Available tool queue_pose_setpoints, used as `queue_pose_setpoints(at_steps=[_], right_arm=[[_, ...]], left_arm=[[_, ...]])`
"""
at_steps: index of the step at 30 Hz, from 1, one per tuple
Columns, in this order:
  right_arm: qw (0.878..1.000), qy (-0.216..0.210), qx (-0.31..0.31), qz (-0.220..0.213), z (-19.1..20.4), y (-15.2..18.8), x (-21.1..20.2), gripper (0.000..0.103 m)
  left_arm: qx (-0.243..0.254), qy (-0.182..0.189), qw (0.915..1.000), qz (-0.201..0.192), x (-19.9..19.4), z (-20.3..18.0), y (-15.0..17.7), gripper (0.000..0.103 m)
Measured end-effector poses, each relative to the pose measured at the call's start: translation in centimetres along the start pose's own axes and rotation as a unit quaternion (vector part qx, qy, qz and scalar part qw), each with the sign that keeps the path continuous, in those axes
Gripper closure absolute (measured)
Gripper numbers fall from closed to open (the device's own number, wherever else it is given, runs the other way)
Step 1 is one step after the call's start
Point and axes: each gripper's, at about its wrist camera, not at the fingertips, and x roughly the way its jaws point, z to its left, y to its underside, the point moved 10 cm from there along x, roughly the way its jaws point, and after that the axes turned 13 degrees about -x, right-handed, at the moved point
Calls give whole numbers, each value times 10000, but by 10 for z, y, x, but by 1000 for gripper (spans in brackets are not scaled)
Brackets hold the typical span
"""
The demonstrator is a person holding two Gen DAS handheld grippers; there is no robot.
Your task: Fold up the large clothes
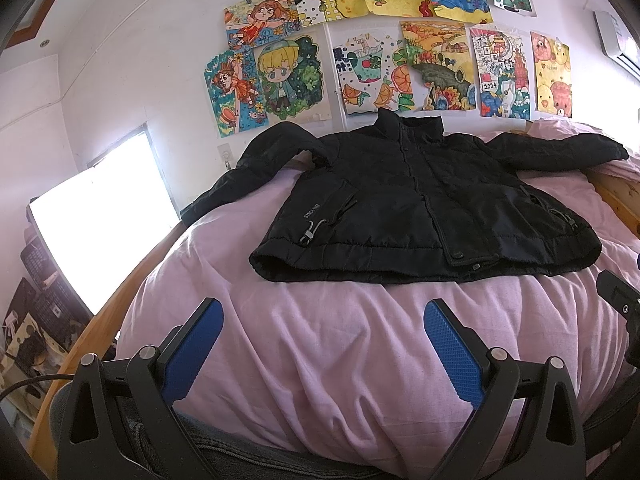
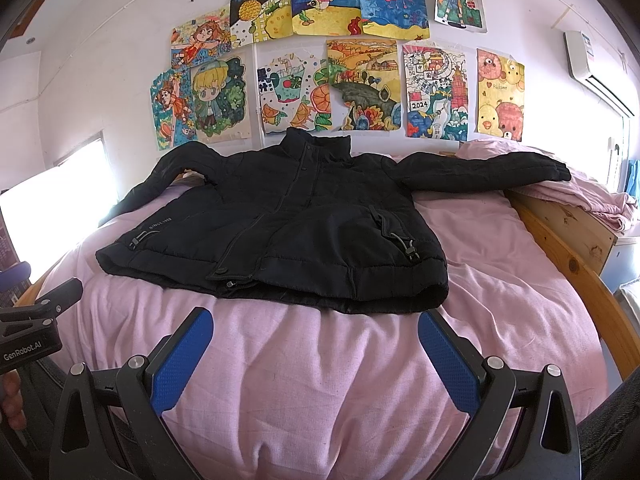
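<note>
**Q:** where are you at with the fold?

**Me:** Not started yet, I'm guessing. Going left to right: my left gripper (image 1: 322, 312) is hovering spread wide over the pink sheet (image 1: 340, 340), holding nothing. The black jacket (image 1: 404, 204) is lying flat, front up, both sleeves out, collar at the wall. My right gripper (image 2: 316, 322) is gaping too, its right tip just beside the hem.

**Q:** next?

**Me:** Probably pinching 1 sleeve and folding it across the chest.

Bright daylight from a blown-out window (image 1: 100, 216) at left; sharp, fisheye-warped edges.
</note>
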Motion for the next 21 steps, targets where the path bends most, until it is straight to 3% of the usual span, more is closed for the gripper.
queue_pose_setpoints(at_steps=[18,21], right_arm=[[10000,2,46,0,-3,-5,-1,0],[9995,-298,63,-41,-4,-20,-2,0]], left_arm=[[62,120,9998,147,9,-6,3,4],[207,321,9987,352,14,-12,1,4]])
